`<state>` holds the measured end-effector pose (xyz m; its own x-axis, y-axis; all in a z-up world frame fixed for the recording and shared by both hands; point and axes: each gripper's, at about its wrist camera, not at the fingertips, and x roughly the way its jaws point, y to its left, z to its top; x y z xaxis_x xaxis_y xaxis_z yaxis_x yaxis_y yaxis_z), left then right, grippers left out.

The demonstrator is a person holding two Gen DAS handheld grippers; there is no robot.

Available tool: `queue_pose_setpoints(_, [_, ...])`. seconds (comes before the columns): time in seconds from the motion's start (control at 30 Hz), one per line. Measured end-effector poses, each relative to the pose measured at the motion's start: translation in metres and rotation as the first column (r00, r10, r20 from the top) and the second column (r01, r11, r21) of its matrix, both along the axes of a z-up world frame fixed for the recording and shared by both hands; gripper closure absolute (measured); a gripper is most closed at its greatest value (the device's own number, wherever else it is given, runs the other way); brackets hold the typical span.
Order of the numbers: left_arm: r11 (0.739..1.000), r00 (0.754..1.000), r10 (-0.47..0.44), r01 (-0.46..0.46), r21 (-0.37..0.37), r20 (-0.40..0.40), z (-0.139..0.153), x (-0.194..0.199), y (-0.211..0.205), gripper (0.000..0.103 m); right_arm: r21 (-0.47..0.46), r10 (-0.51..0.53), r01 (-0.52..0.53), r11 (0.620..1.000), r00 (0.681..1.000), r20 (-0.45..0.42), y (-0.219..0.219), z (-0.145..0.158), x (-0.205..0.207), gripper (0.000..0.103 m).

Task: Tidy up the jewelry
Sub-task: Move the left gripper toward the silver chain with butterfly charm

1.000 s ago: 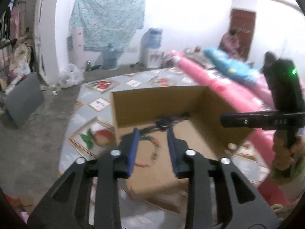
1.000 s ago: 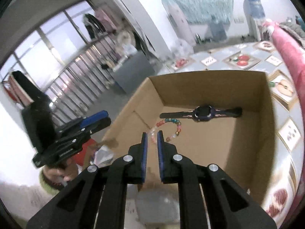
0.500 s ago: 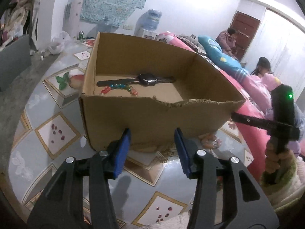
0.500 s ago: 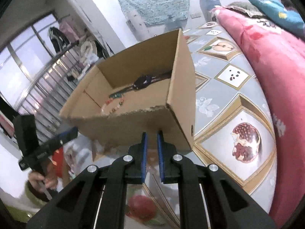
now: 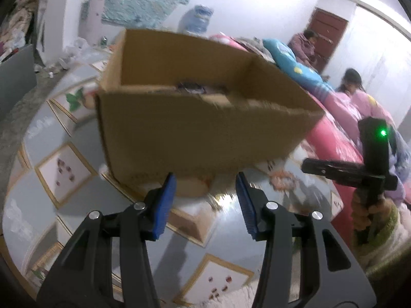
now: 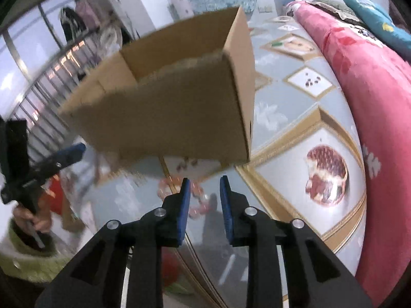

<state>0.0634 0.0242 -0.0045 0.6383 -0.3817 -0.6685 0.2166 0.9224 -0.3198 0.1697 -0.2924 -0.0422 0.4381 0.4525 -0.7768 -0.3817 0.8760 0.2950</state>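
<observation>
An open cardboard box (image 5: 195,128) stands on the patterned floor mat; it also shows in the right wrist view (image 6: 174,107). A dark watch (image 5: 191,88) just shows over its near rim. A pink-orange bead bracelet (image 6: 179,195) lies on the mat in front of the box, blurred; it shows in the left wrist view (image 5: 280,179) too. My left gripper (image 5: 205,202) is open and empty, low before the box. My right gripper (image 6: 204,202) is open and empty, just above the bracelet. Each gripper shows in the other's view (image 5: 370,169) (image 6: 38,169).
A pink quilt (image 6: 364,82) borders the mat on the right. Blue pillows (image 5: 290,61) and two people (image 5: 352,84) are beyond it. A water bottle (image 5: 200,23) and a grey panel (image 5: 15,77) stand at the room's edges.
Both grippers have dropped from over the box to low in front of it. My right gripper has opened from shut. The left stays open.
</observation>
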Motion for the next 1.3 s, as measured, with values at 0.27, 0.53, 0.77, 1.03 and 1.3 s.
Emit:
queue_pose_setpoints(0.27, [0.993,0.995,-0.095,0.096,0.075,-0.027,-0.019,-0.014,-0.03,0.057,-0.227,0.106,-0.09,0.97,0.993,0.059,0.036,-0.011,-0.002,0.083])
queue_pose_setpoints(0.53, [0.995,0.996,-0.077,0.079,0.06,-0.037,-0.026,-0.016,-0.031,0.057,-0.12,-0.016,0.027,0.992,0.996,0.09,0.006,0.001,0.01,0.094])
queue_pose_setpoints(0.77, [0.995,0.998,-0.051,0.055,0.083,-0.047,-0.027,-0.008,-0.034,0.059,-0.086,-0.022,0.03,0.996,0.995,0.095,0.001,0.002,0.004,0.093])
queue_pose_setpoints(1.03, [0.976,0.997,-0.059,0.067,0.208,-0.045,-0.031,0.003,-0.042,0.083,-0.001,0.101,-0.102,0.995,0.987,0.128,0.027,0.008,-0.028,0.038])
queue_pose_setpoints(1.3, [0.96,0.995,-0.086,0.094,0.263,-0.042,-0.029,0.013,-0.046,0.085,-0.037,0.107,-0.105,0.994,0.992,0.063,0.052,-0.018,-0.039,0.033])
